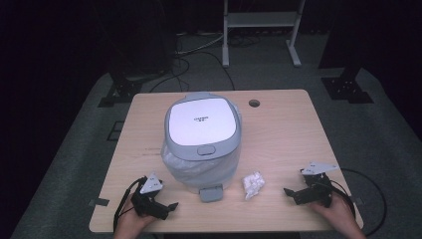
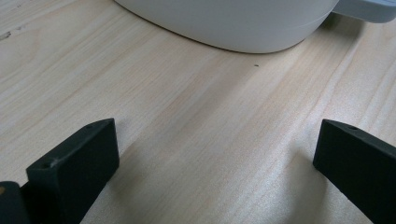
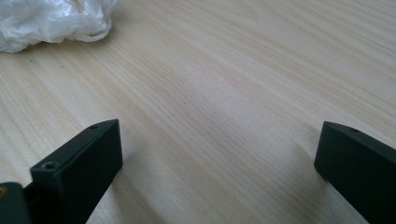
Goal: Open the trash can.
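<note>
Crumpled white wad — smooth rounded bin, woodgrain tabletop

1. The left gripper, black with a grey three-cornered plate on top, sits at 7 o'clock in the high view, held in the person's left hand, pointing toward 3 o'clock.
2. Its fingers stand wide apart, nothing between them.
3. The right gripper, at 4 o'clock in the right hand, points toward 9 o'clock.
4. Its fingers are likewise spread, gripping nothing.

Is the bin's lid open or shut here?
Shut. The white lid lies flat on the bin, with the bag liner bunched out beneath its rim; both grippers rest apart from it.
</note>
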